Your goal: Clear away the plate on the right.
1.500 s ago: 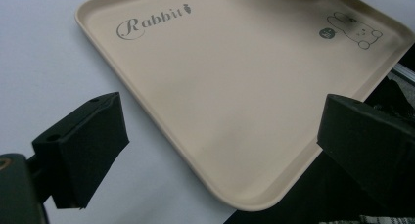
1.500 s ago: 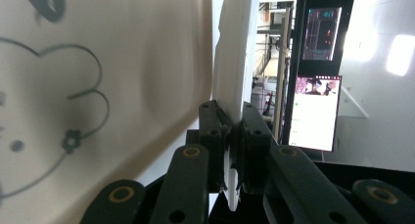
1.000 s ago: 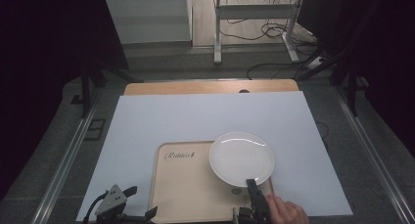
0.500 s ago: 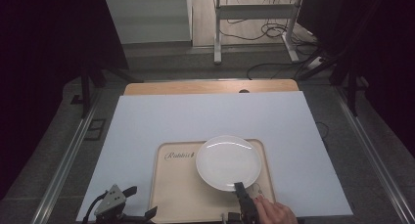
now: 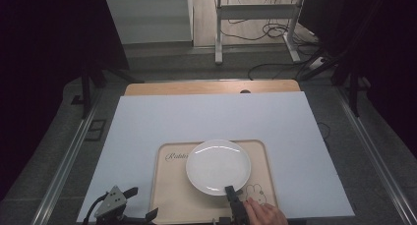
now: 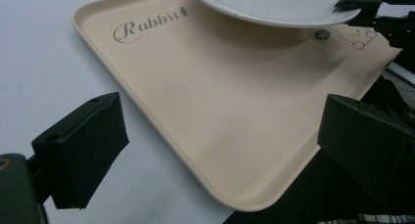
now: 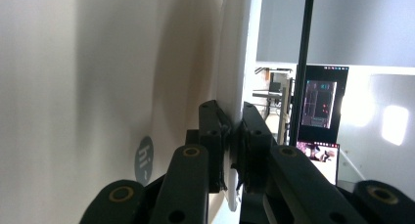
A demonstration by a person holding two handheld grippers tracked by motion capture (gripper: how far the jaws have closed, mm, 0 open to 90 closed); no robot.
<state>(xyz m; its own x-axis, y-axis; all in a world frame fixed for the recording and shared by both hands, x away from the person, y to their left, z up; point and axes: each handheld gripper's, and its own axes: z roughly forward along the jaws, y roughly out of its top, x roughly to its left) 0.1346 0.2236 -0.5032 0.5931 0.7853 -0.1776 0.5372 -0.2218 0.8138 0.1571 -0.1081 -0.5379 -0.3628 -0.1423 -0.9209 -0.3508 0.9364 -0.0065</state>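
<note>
right tool (image 5: 229,191) clamped tight at bottom centre, hand (image 5: 263,214) behind; left tool (image 5: 133,205) wide-jawed, bottom left

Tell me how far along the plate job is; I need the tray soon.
Done: the right gripper has clamped the white plate by its near rim and holds it over the beige tray. In hand: the plate hangs just above the tray, not resting. Left: setting it down and letting go. The left gripper waits open beside the tray.

Dim surroundings, soft overhead glare
</note>
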